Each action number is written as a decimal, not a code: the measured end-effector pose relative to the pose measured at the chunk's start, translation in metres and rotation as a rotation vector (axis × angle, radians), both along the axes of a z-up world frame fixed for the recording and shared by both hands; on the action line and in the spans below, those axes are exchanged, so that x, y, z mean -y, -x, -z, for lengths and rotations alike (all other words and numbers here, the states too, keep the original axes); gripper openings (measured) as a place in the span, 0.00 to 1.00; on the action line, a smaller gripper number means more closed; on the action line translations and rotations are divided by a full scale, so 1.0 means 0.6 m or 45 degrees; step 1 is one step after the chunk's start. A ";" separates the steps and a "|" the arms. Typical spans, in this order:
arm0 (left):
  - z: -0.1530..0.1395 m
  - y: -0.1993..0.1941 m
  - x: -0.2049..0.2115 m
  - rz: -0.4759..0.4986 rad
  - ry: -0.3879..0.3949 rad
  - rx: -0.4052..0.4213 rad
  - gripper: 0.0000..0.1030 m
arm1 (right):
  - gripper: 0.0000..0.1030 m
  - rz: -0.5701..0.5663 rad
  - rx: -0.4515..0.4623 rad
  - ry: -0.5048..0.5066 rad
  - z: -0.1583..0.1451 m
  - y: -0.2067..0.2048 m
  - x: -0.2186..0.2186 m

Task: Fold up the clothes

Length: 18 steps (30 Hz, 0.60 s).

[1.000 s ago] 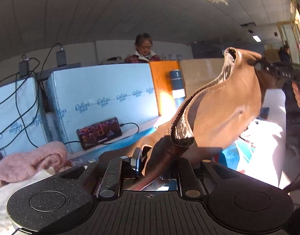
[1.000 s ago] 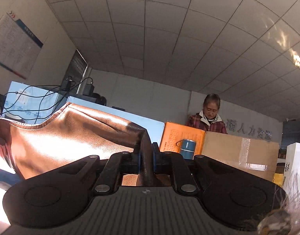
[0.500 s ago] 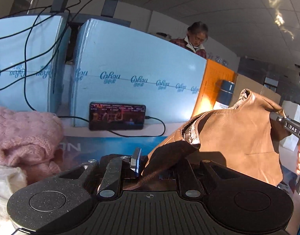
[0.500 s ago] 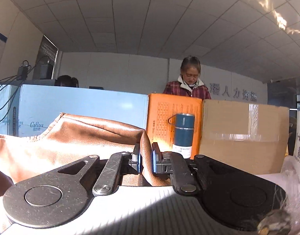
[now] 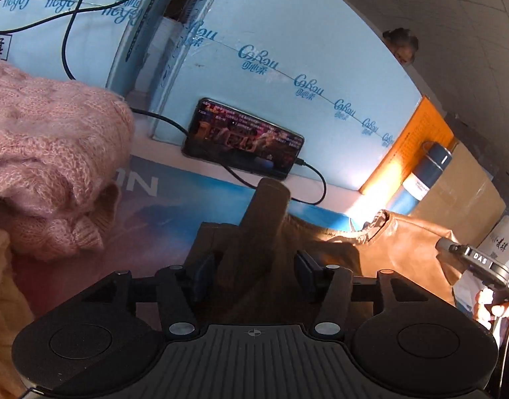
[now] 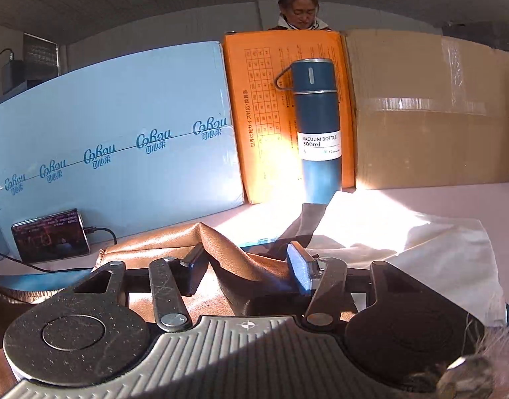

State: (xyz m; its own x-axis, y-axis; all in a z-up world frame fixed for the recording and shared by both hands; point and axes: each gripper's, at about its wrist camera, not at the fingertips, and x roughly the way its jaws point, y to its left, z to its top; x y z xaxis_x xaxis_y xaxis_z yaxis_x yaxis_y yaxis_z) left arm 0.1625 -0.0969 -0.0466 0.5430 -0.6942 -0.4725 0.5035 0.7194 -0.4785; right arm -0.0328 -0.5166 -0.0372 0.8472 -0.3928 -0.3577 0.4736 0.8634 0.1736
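Both tools are down at the tabletop (image 6: 454, 199) now, with the brown leather garment (image 5: 387, 246) spread flat between them. The left tool (image 5: 251, 266) has its two fingers spread wide, and a dark fold of the leather rises up through the gap without either pad pressing on it. The right tool (image 6: 246, 262) is likewise spread wide; a ridge of the same leather (image 6: 221, 249) stands up between its fingers, loose, with the blue pad on the right side just beside it.

From the left tool's view, the garment runs off to the right, sunlit along its stitched edge, and the other tool (image 5: 477, 259) shows at its far right end with a hand behind it. To the left sits a fluffy pink knitted sweater (image 5: 48, 153) in a heap, with a pale cream knit beneath it. Against the light blue printed board (image 5: 287, 50) leans a black smartphone with a lit screen (image 5: 244, 143), a cable plugged into it.

On the right tool's side a dark blue vacuum bottle with a white label (image 6: 317, 126) stands upright before an orange carton (image 6: 264, 106), with a plain brown cardboard box (image 6: 430, 109) to its right. A white cloth (image 6: 404, 242) lies in the sun near the tool. A woman in a red plaid jacket (image 6: 299, 3) stands behind the boxes.
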 end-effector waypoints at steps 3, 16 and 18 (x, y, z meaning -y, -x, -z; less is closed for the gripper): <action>-0.003 0.000 -0.004 -0.054 -0.004 0.011 0.62 | 0.78 0.087 0.069 -0.166 0.000 0.023 0.032; 0.000 0.012 0.011 -0.146 -0.226 0.104 0.75 | 0.96 0.205 0.321 -0.364 0.013 0.079 0.058; -0.001 0.015 0.015 -0.153 -0.268 0.121 0.85 | 0.96 0.254 0.211 -0.282 0.018 0.060 0.045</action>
